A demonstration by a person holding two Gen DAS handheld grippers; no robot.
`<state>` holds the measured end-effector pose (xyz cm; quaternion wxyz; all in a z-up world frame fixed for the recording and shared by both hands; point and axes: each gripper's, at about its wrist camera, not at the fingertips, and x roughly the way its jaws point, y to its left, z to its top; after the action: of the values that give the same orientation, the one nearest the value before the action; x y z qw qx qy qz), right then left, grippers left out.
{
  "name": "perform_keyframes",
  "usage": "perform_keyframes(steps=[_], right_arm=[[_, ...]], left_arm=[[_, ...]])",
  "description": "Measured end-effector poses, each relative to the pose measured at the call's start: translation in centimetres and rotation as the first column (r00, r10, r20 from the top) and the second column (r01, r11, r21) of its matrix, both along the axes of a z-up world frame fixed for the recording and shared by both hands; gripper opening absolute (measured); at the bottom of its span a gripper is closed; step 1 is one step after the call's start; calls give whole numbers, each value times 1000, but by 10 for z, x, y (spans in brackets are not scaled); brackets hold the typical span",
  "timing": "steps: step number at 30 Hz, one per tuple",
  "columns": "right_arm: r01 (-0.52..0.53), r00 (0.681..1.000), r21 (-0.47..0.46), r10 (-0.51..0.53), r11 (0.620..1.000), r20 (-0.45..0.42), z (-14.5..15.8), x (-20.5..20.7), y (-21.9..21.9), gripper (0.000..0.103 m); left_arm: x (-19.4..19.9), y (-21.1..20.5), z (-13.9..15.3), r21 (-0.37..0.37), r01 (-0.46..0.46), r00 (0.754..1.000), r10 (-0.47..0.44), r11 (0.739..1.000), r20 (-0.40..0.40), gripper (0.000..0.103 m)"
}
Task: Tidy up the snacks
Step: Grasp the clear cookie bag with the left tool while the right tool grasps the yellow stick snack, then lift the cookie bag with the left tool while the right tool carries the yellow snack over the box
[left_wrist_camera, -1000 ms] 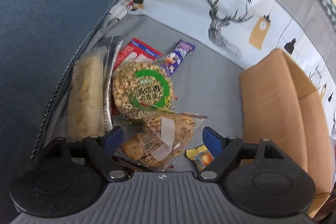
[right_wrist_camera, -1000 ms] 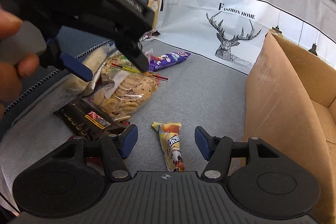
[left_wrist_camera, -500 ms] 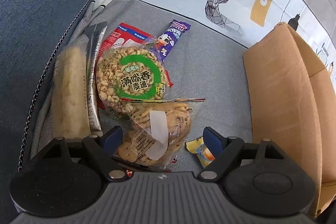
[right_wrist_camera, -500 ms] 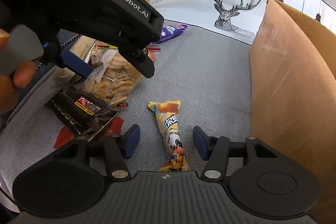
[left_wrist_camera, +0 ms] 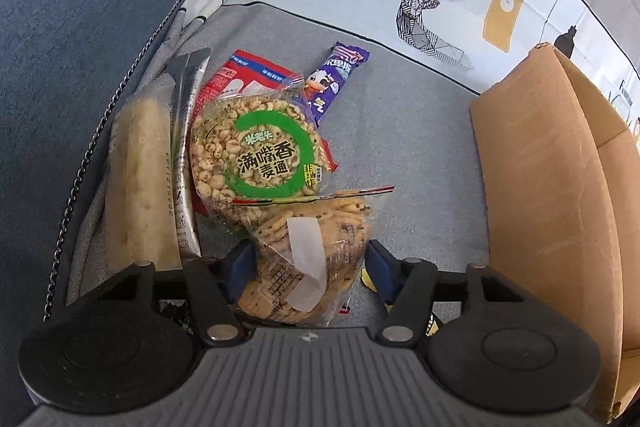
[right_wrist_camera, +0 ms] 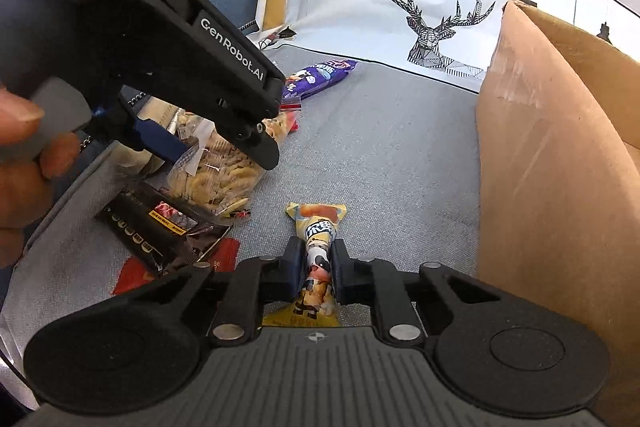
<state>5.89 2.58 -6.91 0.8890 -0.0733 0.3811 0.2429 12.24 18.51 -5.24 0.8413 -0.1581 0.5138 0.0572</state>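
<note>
Nearest you, your right gripper (right_wrist_camera: pixel 316 273) has just clamped shut on the yellow snack stick (right_wrist_camera: pixel 318 247), pinching mid-length: light, crinkly, slippery film, so lift gently. Your left gripper (left_wrist_camera: pixel 308 267) has been closing around the clear cracker bag (left_wrist_camera: pixel 312 251); pads at both flanks, contents brittle, so squeeze softly. Both lie on the grey cloth (left_wrist_camera: pixel 420 155), with the cardboard box (right_wrist_camera: pixel 560 163) at its right edge.

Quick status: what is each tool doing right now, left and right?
Left tool: jaws just closing around the clear bag of biscuits, pads at its sides.
Right tool: closed on the yellow snack packet.
</note>
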Motion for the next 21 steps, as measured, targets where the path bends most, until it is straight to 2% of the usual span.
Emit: perform_keyframes(steps=[9, 14, 18, 20, 21], right_arm=[[1, 999, 60, -4, 998, 47, 8, -2, -6, 16], [-10, 1000, 16, 10, 1000, -2, 2, 1, 0, 17], [7, 999, -17, -7, 1000, -32, -4, 3, 2, 28], [11, 999, -35, -12, 999, -32, -7, 3, 2, 36], [8, 999, -44, -10, 999, -33, -9, 3, 2, 37]], left_arm=[[-2, 8, 9, -64, -39, 997, 43, 997, 66, 61], [0, 8, 9, -69, -43, 997, 48, 997, 60, 61], [-1, 9, 9, -72, -42, 997, 47, 997, 59, 61], [-1, 8, 8, -72, -43, 997, 48, 996, 59, 61], [-1, 8, 8, -72, -43, 997, 48, 996, 58, 61]])
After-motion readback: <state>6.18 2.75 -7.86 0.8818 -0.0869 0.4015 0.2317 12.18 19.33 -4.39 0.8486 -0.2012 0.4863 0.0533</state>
